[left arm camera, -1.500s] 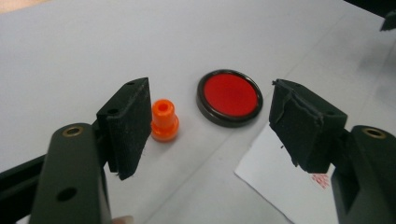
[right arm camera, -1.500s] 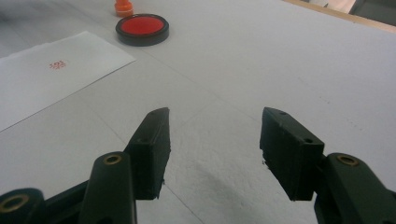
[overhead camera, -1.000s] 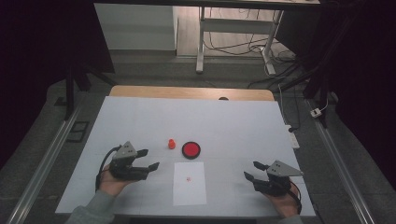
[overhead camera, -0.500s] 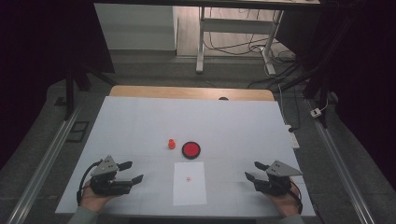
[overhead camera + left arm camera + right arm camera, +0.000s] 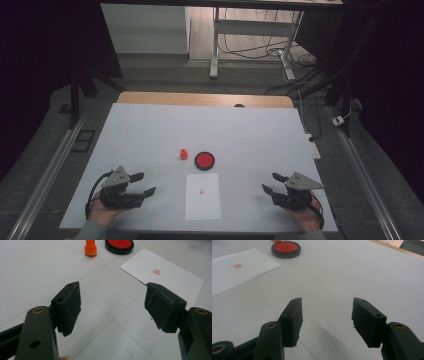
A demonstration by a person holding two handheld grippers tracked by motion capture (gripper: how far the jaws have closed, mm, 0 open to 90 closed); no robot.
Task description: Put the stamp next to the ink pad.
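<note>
White table [image 5: 150, 125] lies bare around both wide-open tools, left tool [image 5: 142, 184] and right tool [image 5: 270, 183], near its front edge.

Left gripper [image 5: 141, 184] now sits lower left on table [image 5: 150, 130], nearer front edge, farther from stamp [image 5: 183, 154] and ink pad [image 5: 204, 160] than a second ago; jaws apart, empty.

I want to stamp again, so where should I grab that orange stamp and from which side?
Probably take the stamp by its slim upright barrel, above the wider collar at its base, with the jaws level. It stands upright, apart from the ink pad on its right, so the left gripper, open and nearer, looks best placed, coming from the near left.
</note>
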